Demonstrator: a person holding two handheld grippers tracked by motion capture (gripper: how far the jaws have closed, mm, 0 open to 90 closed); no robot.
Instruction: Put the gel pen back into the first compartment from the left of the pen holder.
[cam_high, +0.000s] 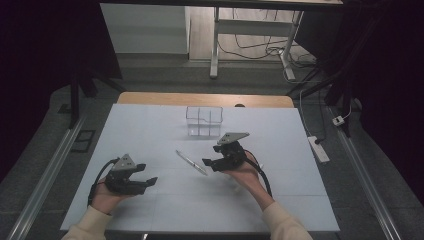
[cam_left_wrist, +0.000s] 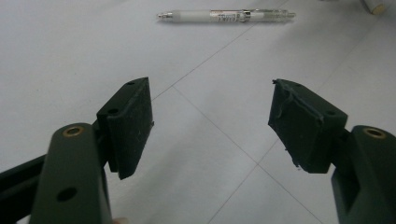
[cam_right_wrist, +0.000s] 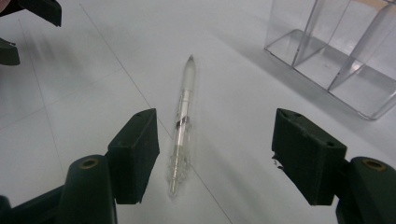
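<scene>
Item: clear plastic retractable pen with a white barrel and a metal band (cam_right_wrist: 183, 122). It lies flat on the white gridded table top (cam_high: 150, 125), near the middle and somewhat toward the right edge, set slantwise to the grid lines. In the right gripper view its tip points away from the camera and its clip end lies between the jaws, closer to the left jaw. No pad touches it. In the left gripper view the same pen (cam_left_wrist: 226, 16) lies crosswise, well ahead of the jaws.

Item: right gripper (cam_right_wrist: 217, 156), black, two-jawed, held in the person's right hand (cam_high: 247, 172). Jaws stand wide, one on each side of the pen's rear end, low over the table top. Nothing is held.

Item: left gripper (cam_left_wrist: 212, 123), black, two-jawed, held in the person's left hand (cam_high: 107, 195). Jaws stand wide and hold nothing, bare table top between them. It sits near the front left corner of the table top, well apart from the pen.

Item: clear square plastic organiser box with inner dividers (cam_high: 204, 121). It stands upright toward the far edge of the table top, about midway along it, beyond the pen. In the right gripper view it sits at upper right.
</scene>
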